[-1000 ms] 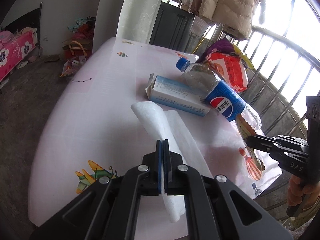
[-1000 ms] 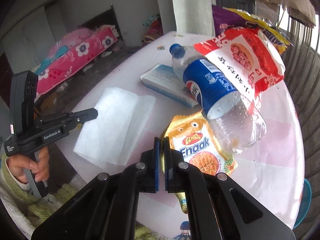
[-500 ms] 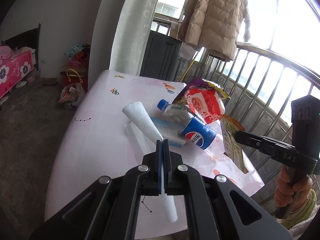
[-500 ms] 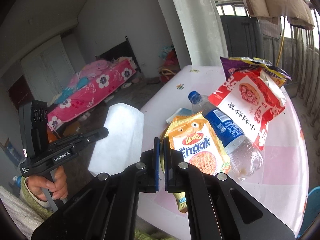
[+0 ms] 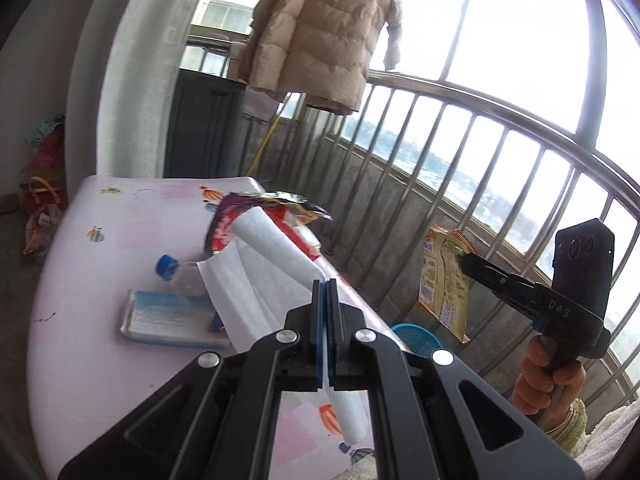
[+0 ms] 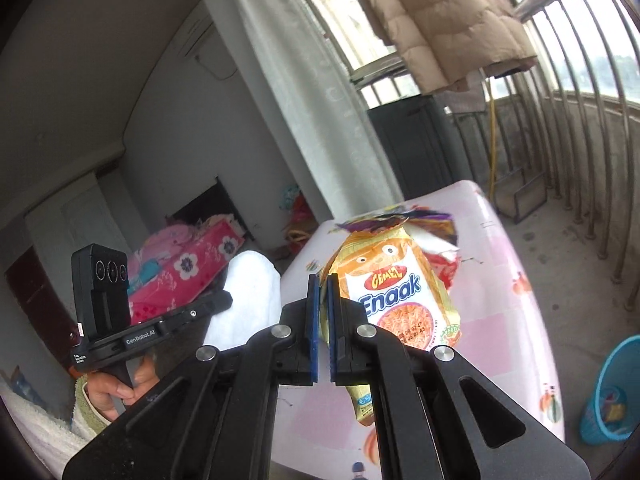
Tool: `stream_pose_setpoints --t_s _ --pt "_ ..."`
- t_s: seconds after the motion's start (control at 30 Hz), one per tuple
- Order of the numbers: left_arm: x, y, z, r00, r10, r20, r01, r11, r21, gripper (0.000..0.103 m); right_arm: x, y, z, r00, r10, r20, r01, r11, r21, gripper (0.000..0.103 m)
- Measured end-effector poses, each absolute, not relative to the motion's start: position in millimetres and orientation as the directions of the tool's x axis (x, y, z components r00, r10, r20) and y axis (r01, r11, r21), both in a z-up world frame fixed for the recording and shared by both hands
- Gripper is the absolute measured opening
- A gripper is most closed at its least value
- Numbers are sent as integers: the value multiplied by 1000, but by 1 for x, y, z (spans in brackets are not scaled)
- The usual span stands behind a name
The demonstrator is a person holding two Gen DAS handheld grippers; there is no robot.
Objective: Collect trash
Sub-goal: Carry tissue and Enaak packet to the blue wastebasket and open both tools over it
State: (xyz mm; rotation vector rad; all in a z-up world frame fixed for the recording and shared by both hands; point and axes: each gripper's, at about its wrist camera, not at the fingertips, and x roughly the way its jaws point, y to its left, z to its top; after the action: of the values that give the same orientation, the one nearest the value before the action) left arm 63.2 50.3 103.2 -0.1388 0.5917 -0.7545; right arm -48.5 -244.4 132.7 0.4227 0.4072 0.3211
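White tissue sheet [image 5: 256, 280] is pinched in the closed jaws of the left gripper [image 5: 325, 292], trailing up across centre frame above the pink bench [image 5: 80, 320]. Right gripper [image 6: 320, 292] clamps the orange Enaak noodle packet [image 6: 392, 296] — lifted off the bench. Blue basket [image 6: 612, 392] sits on the floor, lower right.

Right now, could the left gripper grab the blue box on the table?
Probably not yet. The left gripper is shut on the white paper towel and lifted above the table. The blue box lies uncovered below, so the path looks free once the towel is dropped.
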Motion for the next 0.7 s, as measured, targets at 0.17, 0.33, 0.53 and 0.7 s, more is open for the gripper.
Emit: stream_pose_setpoints --t_s 0.17,0.33,0.53,0.7 --pt "87 -30 110 414 -784 -462 714 595 -369 1 -67 -304 129 928 215 -305 -48 880 473 2" --pt "109 -134 102 193 -846 -497 784 438 -440 1 -76 -359 109 937 20 -348 156 870 469 2" --pt "126 -274 61 22 -796 -606 808 371 -457 1 -87 -428 61 898 -100 -429 341 775 533 2" --pt "130 -384 10 -120 -715 -689 795 347 -498 1 -99 -489 6 862 -134 -489 454 636 625 2"
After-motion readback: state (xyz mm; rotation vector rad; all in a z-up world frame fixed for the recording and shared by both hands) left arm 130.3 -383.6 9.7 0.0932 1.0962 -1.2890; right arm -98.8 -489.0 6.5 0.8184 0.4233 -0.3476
